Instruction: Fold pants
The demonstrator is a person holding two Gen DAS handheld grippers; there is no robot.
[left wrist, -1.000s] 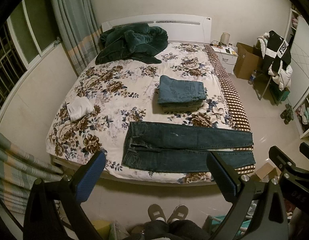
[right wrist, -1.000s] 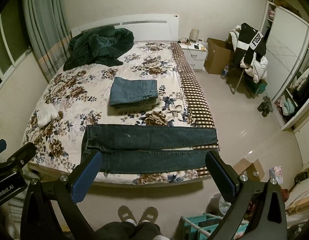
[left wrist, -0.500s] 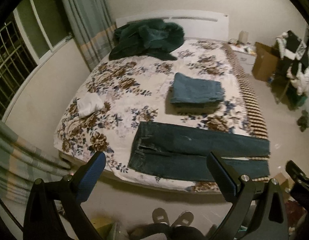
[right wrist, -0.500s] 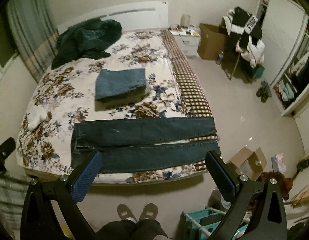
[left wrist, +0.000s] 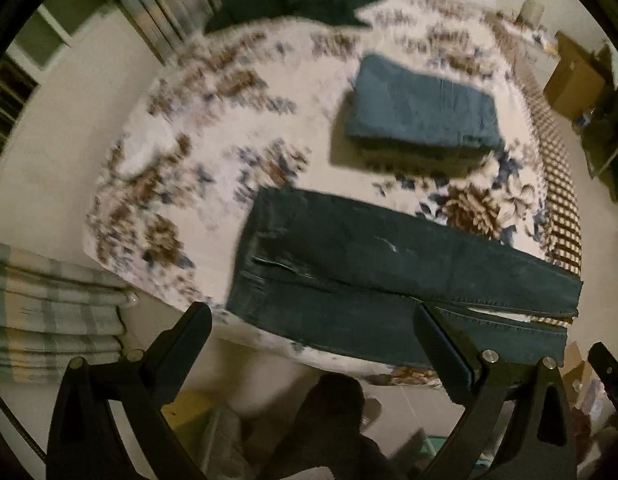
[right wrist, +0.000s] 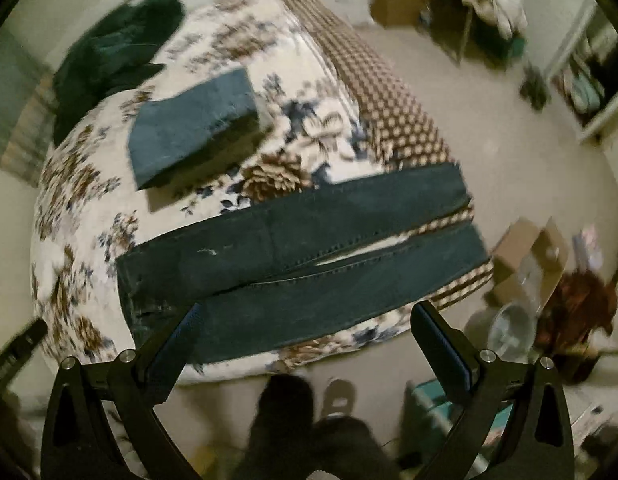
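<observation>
At the lower edge of each frame, the left gripper [left wrist: 313,332] and right gripper [right wrist: 305,330] are spread wide, holding nothing. Beyond them, dark jeans [left wrist: 389,276] lie flat across the floral bed's [left wrist: 181,184] near edge; folded jeans [left wrist: 421,108] sit farther back. No legible writing.

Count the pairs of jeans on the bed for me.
2, maybe more hidden. Dark jeans lie spread flat along the bed's near edge; folded blue jeans sit farther back, with something folded beneath them that I cannot identify.
</observation>
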